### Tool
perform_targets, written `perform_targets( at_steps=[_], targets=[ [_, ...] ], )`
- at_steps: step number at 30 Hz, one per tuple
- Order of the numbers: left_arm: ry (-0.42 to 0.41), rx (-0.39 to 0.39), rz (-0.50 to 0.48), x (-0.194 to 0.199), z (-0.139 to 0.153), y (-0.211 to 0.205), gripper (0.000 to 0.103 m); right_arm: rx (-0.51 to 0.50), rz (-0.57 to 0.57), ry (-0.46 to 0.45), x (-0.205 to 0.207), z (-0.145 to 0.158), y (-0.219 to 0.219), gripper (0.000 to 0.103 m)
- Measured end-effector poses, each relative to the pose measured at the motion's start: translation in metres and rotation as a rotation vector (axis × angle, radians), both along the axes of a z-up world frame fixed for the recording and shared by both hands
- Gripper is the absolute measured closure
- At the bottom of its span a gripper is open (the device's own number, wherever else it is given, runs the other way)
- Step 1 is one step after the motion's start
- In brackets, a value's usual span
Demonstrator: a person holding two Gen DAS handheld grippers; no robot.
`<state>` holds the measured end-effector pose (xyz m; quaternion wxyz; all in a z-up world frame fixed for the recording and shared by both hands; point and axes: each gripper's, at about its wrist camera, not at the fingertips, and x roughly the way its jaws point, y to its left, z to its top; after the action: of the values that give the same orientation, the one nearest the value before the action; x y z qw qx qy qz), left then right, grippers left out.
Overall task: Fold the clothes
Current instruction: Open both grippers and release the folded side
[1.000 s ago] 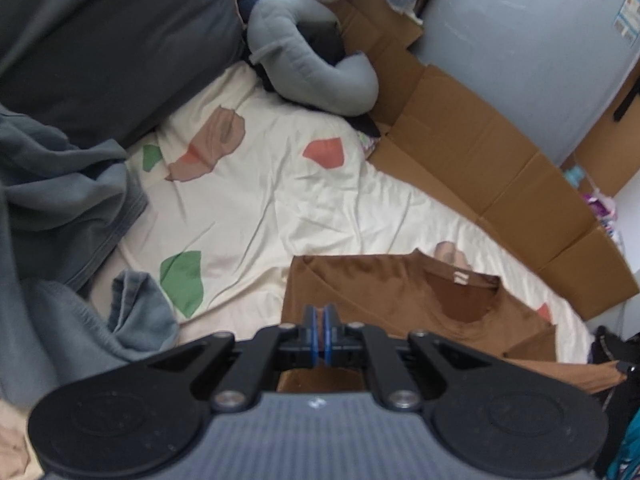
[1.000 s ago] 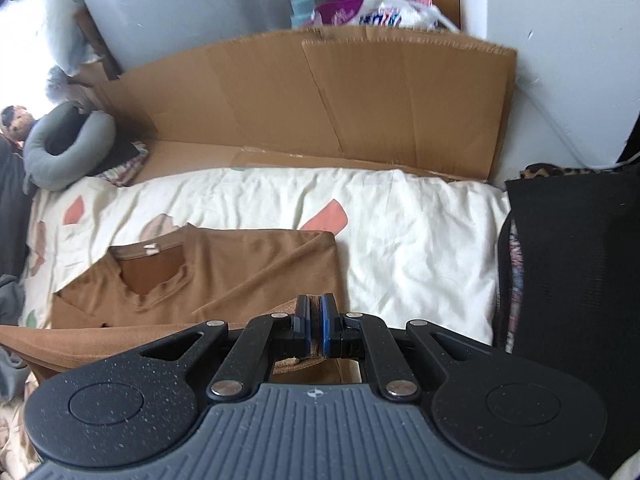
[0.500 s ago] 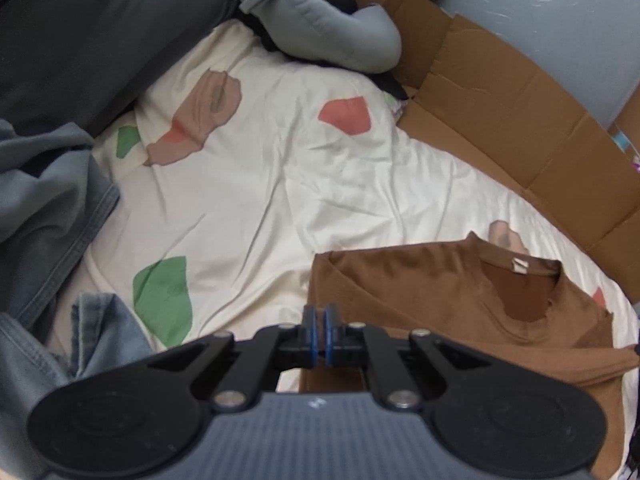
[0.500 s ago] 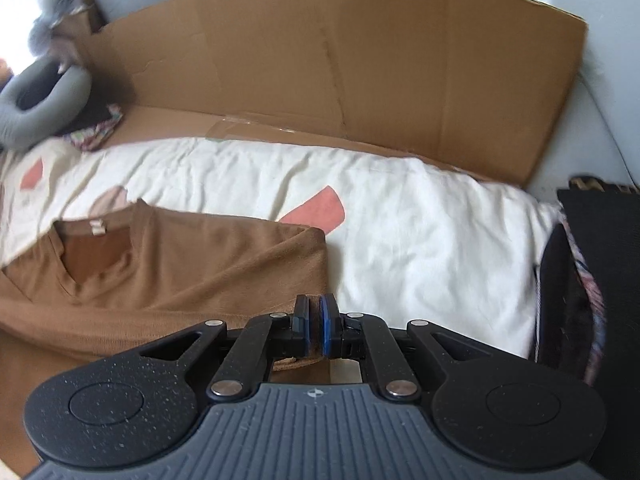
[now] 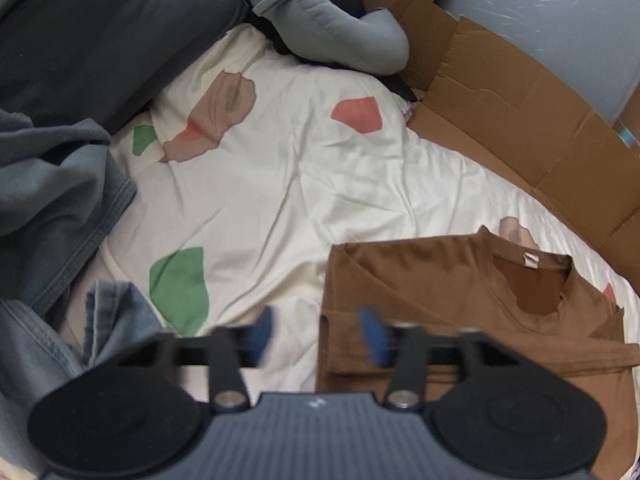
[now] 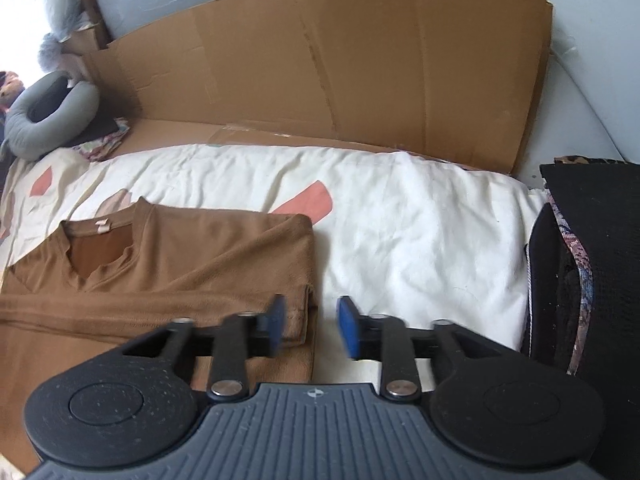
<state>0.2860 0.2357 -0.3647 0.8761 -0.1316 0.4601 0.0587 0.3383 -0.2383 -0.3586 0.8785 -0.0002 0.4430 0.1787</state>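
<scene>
A brown shirt (image 5: 448, 280) lies folded on the white sheet, collar and label facing up. In the right wrist view the same shirt (image 6: 192, 256) fills the left half, with a folded band across its lower part. My left gripper (image 5: 318, 334) hangs just over the shirt's left edge. Its jaws are opening and the blue pads (image 5: 262, 332) stand apart, with the edge between them untouched. My right gripper (image 6: 312, 322) is at the shirt's right edge. Its jaws are also opening, and the pads (image 6: 348, 326) are clear of the cloth.
The patterned white sheet (image 5: 280, 184) runs up to flattened cardboard (image 6: 340, 80) at the back. A grey neck pillow (image 5: 332, 28) lies at the far end. Grey garments (image 5: 52, 184) and jeans (image 5: 116, 316) are heaped on the left. A dark bag (image 6: 592, 264) stands to the right.
Both grippers were shut on the shirt's fabric and sank toward the sheet. Now both have opened and let go, and the folded part rests on the shirt.
</scene>
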Motion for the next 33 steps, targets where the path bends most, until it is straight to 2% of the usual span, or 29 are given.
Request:
perform_targets(
  at_steps=[4,7,9,14,20,26,33],
  targets=[
    [0.027,-0.001,-0.061,-0.008,-0.019,-0.015,0.026,-0.025,0.09,-0.002,-0.006,-0.003,0.005,0.06],
    [0.068,0.021,-0.104,-0.01,-0.037,-0.024,0.026,-0.055,0.109,0.012,-0.008,-0.01,0.011,0.047],
    [0.081,0.026,-0.108,-0.012,-0.045,-0.026,0.024,-0.063,0.116,0.026,-0.009,-0.017,0.014,0.043],
    [0.113,0.076,-0.121,-0.013,-0.061,-0.023,0.022,-0.076,0.133,0.048,-0.011,-0.036,0.025,0.041],
    [0.13,0.064,-0.078,-0.013,-0.075,-0.014,0.022,-0.1,0.139,0.076,-0.013,-0.051,0.032,0.04],
    [0.119,0.099,-0.083,-0.002,-0.082,-0.016,0.015,-0.11,0.124,0.062,-0.008,-0.059,0.036,0.039],
    [0.087,0.131,-0.088,0.014,-0.08,-0.016,0.016,-0.099,0.092,0.054,0.012,-0.061,0.043,0.039]
  ],
)
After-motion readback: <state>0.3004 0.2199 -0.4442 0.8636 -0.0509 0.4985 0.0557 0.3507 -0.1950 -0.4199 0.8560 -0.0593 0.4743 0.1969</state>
